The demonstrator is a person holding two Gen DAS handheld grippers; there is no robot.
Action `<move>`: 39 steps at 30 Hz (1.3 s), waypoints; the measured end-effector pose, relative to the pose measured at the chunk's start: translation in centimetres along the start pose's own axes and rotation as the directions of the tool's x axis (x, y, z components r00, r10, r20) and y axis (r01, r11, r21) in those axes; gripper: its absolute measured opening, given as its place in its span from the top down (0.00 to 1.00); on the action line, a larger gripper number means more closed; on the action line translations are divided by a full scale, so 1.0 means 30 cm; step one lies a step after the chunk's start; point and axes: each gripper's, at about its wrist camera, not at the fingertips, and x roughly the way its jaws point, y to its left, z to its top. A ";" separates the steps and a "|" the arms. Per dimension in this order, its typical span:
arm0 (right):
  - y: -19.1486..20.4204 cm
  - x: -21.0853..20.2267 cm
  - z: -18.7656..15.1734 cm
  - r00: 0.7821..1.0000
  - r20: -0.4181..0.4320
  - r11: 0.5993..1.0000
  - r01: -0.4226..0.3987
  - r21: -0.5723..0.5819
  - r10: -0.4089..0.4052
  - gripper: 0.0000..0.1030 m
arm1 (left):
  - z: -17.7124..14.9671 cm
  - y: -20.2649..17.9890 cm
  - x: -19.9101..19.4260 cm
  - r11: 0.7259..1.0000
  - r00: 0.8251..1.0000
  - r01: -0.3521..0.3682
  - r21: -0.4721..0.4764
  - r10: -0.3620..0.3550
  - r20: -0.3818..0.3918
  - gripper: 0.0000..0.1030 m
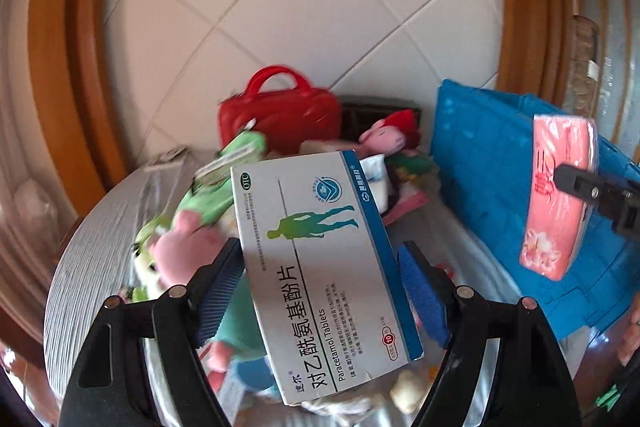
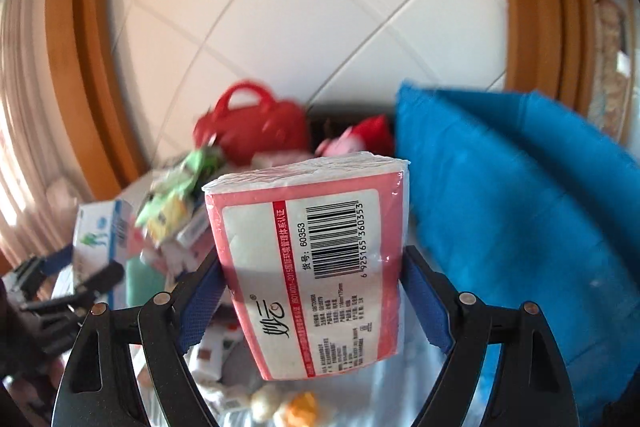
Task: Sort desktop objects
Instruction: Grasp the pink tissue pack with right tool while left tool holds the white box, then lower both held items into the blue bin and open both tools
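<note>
A: While both hands are raised over the table (image 1: 92, 247), note: left gripper (image 1: 320, 291) clamps the medicine box (image 1: 320, 267) across its long sides, label up; it hangs above the toys (image 1: 188, 239).

B: And the right gripper (image 2: 312, 291)?

A: Closed on the tissue pack (image 2: 316, 267), barcode side facing it, held by the edges. To the right stands the blue bag (image 2: 520, 207); far back, a red handbag (image 1: 280, 115).

B: Why lifted clear?

A: My guess: so neither item drags through the clutter on its way to a sorted spot. The blue bag looks the likeliest destination.
</note>
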 end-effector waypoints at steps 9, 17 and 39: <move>-0.381 -0.237 0.157 0.987 0.129 0.995 0.094 0.025 -0.096 0.17 | 0.212 -0.450 0.009 0.994 0.989 0.103 0.022 -0.105 0.108 0.27; -0.825 -0.344 0.186 0.964 0.101 0.969 0.247 -0.003 -0.245 0.17 | 0.390 -0.982 0.032 0.981 0.970 0.180 0.070 -0.189 0.152 0.27; -1.398 -0.223 0.022 0.947 -0.064 0.948 0.310 -0.074 -0.315 0.07 | 0.379 -1.557 0.272 0.991 0.994 0.058 0.119 -0.047 -0.100 0.15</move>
